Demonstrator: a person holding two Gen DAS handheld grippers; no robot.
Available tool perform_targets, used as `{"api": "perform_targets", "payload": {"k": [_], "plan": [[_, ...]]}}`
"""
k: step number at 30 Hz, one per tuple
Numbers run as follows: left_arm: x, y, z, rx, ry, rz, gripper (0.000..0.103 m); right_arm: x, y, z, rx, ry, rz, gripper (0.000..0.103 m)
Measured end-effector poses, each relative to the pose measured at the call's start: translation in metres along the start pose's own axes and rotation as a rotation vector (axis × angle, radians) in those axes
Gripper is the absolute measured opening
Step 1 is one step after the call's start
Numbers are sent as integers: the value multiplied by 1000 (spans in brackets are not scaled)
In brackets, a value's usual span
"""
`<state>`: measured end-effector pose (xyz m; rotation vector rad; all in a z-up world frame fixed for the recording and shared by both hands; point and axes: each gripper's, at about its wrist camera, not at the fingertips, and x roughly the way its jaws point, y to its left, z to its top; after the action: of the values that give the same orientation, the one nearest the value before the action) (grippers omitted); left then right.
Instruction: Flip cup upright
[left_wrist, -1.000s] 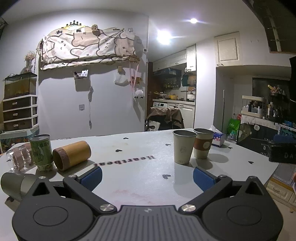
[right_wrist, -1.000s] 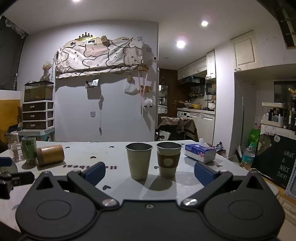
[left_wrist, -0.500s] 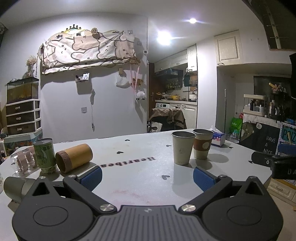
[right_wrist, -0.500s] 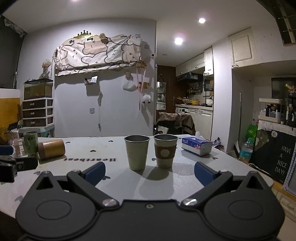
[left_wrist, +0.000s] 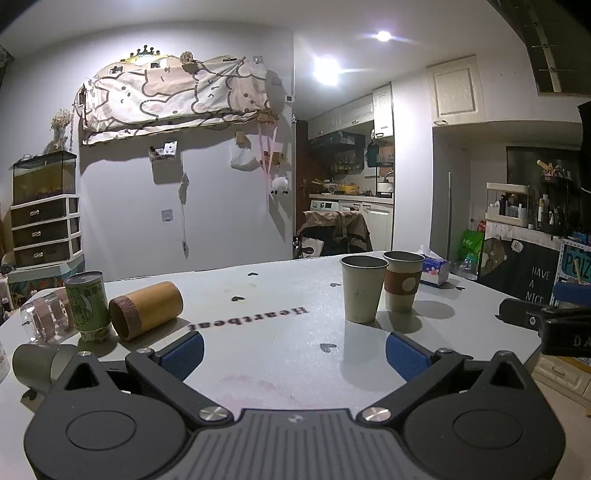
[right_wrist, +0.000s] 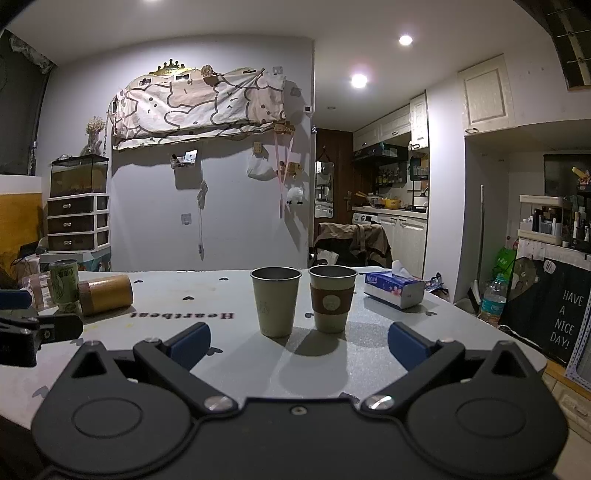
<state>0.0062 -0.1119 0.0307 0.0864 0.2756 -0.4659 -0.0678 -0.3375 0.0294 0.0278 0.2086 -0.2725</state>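
Two cups stand upright side by side on the white table (left_wrist: 266, 325): a plain metal cup (left_wrist: 361, 288) (right_wrist: 275, 301) and a paper cup with a brown sleeve (left_wrist: 402, 285) (right_wrist: 332, 298). A brown cylindrical cup (left_wrist: 146, 309) (right_wrist: 105, 294) lies on its side at the left. A grey cup (left_wrist: 40, 363) lies on its side near the left gripper's base. My left gripper (left_wrist: 293, 350) is open and empty, low over the table. My right gripper (right_wrist: 299, 341) is open and empty, in front of the two upright cups.
A green can (left_wrist: 88, 304) (right_wrist: 64, 282) stands next to the brown cup, with a clear glass (left_wrist: 42, 319) beside it. A tissue pack (right_wrist: 393, 293) lies at the table's right. The right gripper shows at the right edge of the left wrist view (left_wrist: 546, 323).
Both grippers have drawn back slightly from the table; the cups look a little farther away. Nothing on the table has moved.
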Motion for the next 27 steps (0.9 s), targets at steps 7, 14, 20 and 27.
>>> {"api": "perform_targets", "payload": {"k": [7, 14, 20, 27], "plan": [[0, 0, 0, -3, 1, -1, 103, -3, 1, -1, -5, -1, 7, 103], [0, 0, 1, -3, 0, -1, 103, -2, 1, -1, -8, 0, 7, 103], [0, 0, 1, -4, 0, 0, 103, -3, 1, 0, -8, 0, 8, 103], [1, 1, 0, -7, 4, 0, 103, -3, 1, 0, -7, 0, 8, 103]]}}
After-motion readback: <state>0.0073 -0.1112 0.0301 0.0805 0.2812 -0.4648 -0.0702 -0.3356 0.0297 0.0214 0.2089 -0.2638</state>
